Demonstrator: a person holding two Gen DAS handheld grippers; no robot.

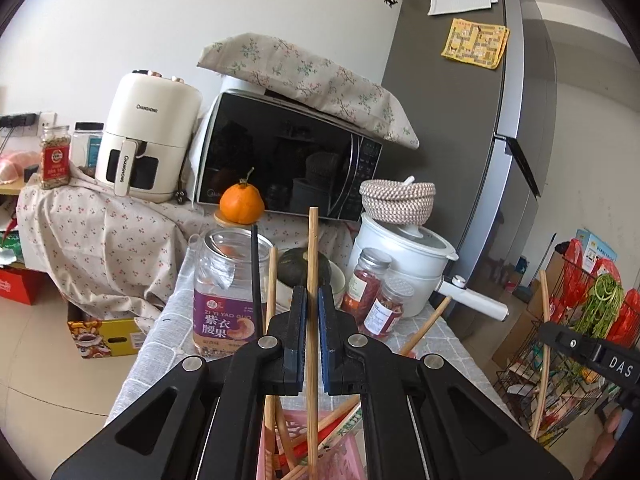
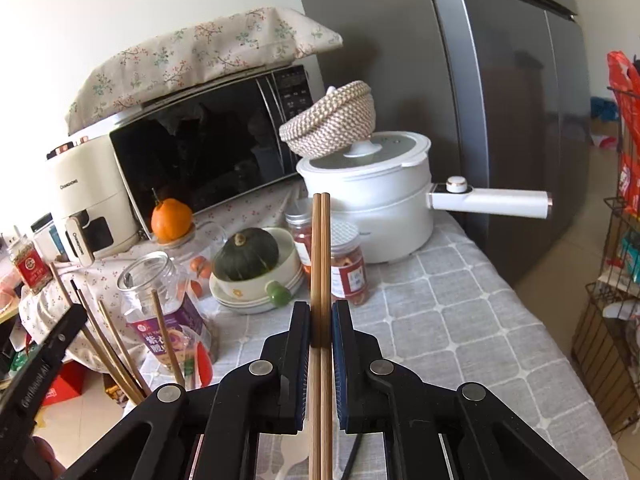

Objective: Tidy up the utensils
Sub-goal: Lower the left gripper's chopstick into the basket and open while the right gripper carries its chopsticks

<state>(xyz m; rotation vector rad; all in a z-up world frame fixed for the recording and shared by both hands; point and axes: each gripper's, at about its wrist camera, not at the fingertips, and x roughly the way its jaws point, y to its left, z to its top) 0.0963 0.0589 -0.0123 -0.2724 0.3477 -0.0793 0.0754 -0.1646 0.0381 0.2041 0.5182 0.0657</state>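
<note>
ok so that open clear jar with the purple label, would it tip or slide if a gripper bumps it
The clear jar looks nearly empty and is tall for its base, so it is probably light and would tip or skid easily. The checked tablecloth under it may add some grip. Lidless, it likely flexes if squeezed.

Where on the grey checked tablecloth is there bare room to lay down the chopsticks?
The grey checked cloth is bare on the side toward the fridge, in front of the white pot. Crowded: around the squash bowl, spice jars and clear jar.
</note>
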